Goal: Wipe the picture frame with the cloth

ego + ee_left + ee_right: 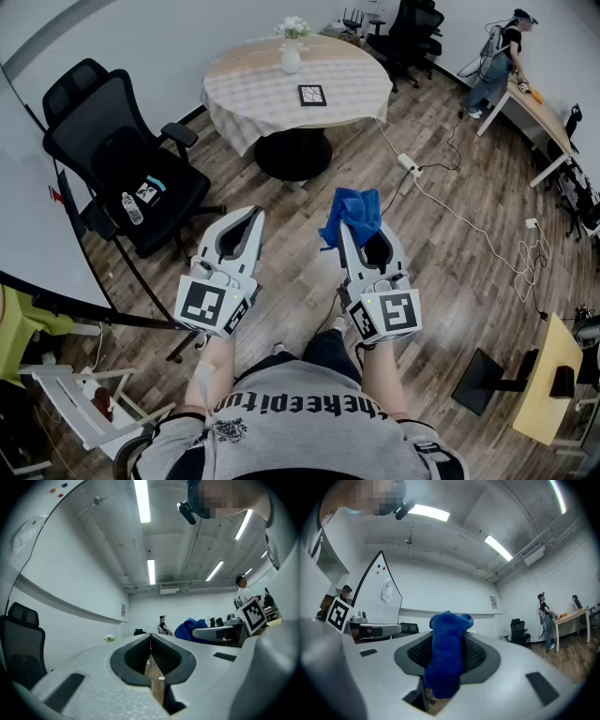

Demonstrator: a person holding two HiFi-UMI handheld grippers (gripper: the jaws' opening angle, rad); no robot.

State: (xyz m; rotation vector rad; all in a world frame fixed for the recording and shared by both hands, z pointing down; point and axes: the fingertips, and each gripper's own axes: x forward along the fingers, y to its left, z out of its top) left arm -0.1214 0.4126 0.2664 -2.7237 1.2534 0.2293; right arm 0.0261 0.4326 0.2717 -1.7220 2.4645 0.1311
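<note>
I hold my right gripper (354,225) out in front of me, its jaws pinched on the cloth (447,654). The cloth is deep blue with a nubby, towel-like weave. It is bunched into a thick fold that fills the gap between the ribbed pads, and its loose end stands up rumpled above the jaw tips. From the head view it flops over the front of the gripper as a crumpled blue lump.

My left gripper (151,638) is beside it at about the same height, the two a little apart. Its jaws are pressed together at the tips with nothing between them.

The picture frame (312,95) lies flat well ahead of both grippers. It is a small dark square frame with a pale centre, on the round tabletop (246,92) with its light checked covering. A white vase of flowers (292,47) stands just behind it. A black office chair (122,159) sits to my left on the wooden floor (450,272).
</note>
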